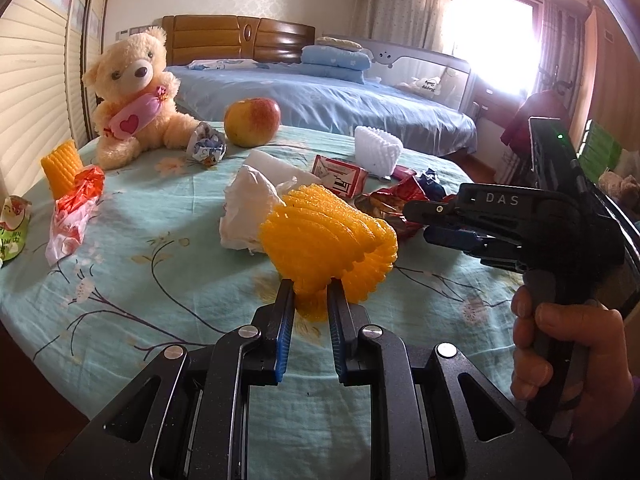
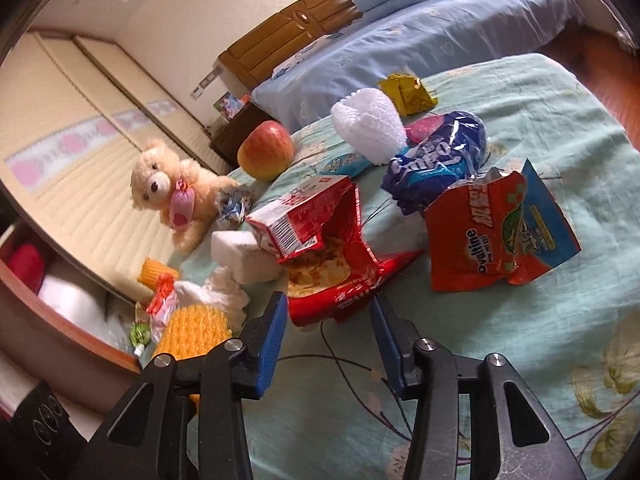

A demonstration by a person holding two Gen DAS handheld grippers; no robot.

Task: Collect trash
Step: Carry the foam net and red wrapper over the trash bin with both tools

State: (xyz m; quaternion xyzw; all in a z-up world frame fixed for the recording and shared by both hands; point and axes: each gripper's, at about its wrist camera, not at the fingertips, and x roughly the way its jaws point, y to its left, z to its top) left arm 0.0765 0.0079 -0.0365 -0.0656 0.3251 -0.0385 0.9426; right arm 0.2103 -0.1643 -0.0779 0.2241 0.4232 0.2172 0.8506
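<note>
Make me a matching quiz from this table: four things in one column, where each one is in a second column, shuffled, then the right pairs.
Things:
1. orange foam net
2. apple
3. teddy bear
4. red snack bag

Places:
A. just ahead of the open right gripper
B. sitting at the table's far left edge
C. clamped in the left gripper
D. standing right of the bear

Pairs: 1-C, 2-D, 3-B, 4-A
</note>
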